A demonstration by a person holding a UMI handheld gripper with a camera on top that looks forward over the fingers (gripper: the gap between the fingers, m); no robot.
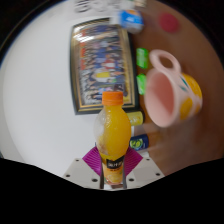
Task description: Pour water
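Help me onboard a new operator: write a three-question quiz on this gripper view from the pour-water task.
1. True or false: the bottle has an orange cap and orange contents.
2. Where is the pink mug relative to the bottle?
A. just beyond it, tipped with its opening towards the camera
B. between the fingers
C. on top of the dark printed mat
3. What are the fingers of the gripper doing?

Key
1. True.
2. A.
3. They hold the bottle upright between the pink pads, pressing on it from both sides.
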